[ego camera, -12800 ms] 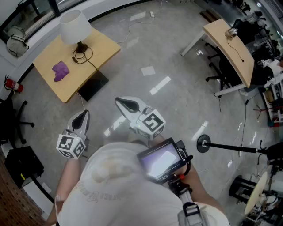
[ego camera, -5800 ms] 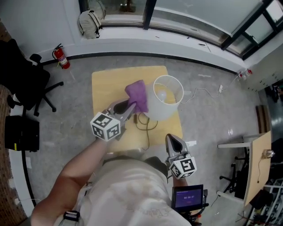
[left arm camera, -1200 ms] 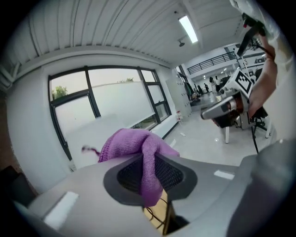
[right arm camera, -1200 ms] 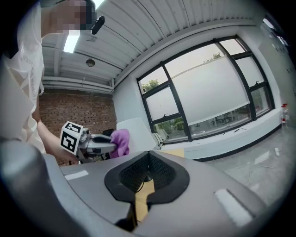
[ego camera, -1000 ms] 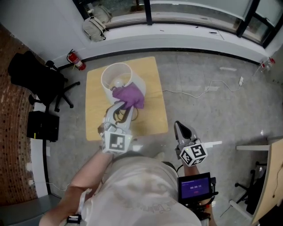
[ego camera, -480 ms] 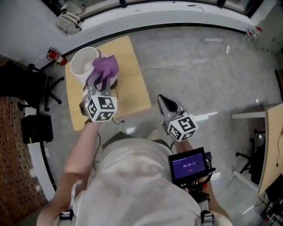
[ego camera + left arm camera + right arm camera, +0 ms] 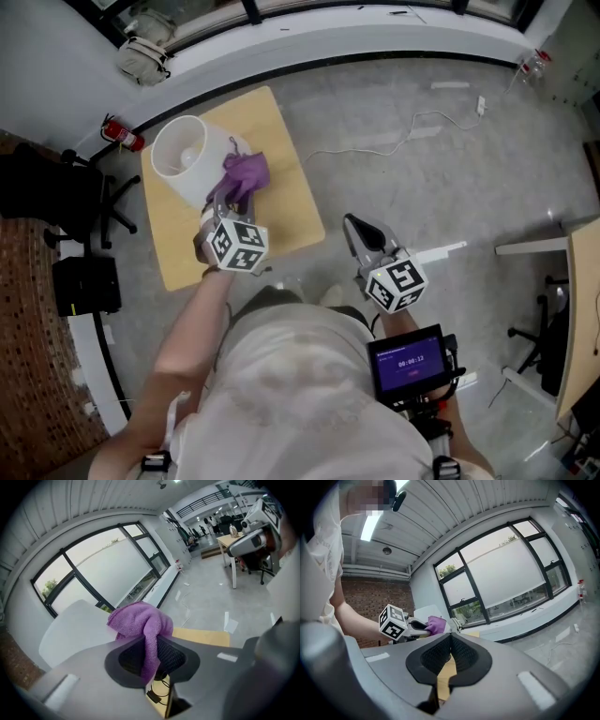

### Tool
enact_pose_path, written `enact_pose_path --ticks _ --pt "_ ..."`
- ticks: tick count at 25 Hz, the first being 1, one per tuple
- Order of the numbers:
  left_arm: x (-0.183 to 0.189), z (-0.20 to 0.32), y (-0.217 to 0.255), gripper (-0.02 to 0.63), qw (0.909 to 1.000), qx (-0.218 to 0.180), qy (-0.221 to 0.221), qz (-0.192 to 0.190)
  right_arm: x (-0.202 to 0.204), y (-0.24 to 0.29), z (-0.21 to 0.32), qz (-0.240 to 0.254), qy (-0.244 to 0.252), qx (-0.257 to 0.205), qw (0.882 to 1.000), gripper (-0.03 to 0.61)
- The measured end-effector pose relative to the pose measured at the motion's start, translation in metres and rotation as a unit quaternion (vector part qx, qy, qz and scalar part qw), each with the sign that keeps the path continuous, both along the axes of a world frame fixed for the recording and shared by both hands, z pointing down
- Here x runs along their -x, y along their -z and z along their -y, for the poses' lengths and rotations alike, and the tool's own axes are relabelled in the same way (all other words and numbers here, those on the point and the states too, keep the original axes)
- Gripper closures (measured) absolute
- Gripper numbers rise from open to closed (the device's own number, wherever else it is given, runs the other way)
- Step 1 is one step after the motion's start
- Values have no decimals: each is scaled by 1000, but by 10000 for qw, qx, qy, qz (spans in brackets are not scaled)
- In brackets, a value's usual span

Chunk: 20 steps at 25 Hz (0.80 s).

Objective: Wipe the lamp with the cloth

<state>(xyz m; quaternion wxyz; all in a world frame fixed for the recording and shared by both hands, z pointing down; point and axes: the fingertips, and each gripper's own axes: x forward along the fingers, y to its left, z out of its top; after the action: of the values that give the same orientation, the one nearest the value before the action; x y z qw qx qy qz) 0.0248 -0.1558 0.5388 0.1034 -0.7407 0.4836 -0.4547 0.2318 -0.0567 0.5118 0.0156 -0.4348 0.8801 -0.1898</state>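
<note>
The white lamp shade (image 7: 184, 165) stands on a small wooden table (image 7: 286, 202) at the upper left of the head view. A purple cloth (image 7: 244, 175) presses against the shade's right side, and my left gripper (image 7: 228, 200) is shut on it. In the left gripper view the cloth (image 7: 139, 623) bunches over the jaws, with the shade (image 7: 75, 630) just behind it. My right gripper (image 7: 355, 227) hangs over the floor to the right of the table, shut and empty. The right gripper view shows the left gripper (image 7: 412, 626), the cloth (image 7: 436, 623) and the table (image 7: 447, 670).
A black lamp cord (image 7: 157, 693) lies on the table below the cloth. A fire extinguisher (image 7: 123, 137), a backpack (image 7: 142, 58), a black office chair (image 7: 42, 192) and a black box (image 7: 84, 283) stand left of the table. A white cable (image 7: 403, 131) runs across the grey floor.
The left gripper has dragged the cloth from near the shade's top rim down along its right side, toward me. The right gripper has stayed shut and barely moved.
</note>
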Motion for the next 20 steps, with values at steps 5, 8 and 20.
enact_pose_path --ticks 5,8,20 --pt "8 -7 -16 545 9987 346 -243 -301 27 7 5 -112 -20 -56 9999 565" --pt "11 -12 -5 546 9973 283 -449 -499 43 12 9 -174 -87 -130 9997 565" --pt "8 0 173 545 9673 29 -2529 161 84 37 25 -221 -201 -332 9990 565"
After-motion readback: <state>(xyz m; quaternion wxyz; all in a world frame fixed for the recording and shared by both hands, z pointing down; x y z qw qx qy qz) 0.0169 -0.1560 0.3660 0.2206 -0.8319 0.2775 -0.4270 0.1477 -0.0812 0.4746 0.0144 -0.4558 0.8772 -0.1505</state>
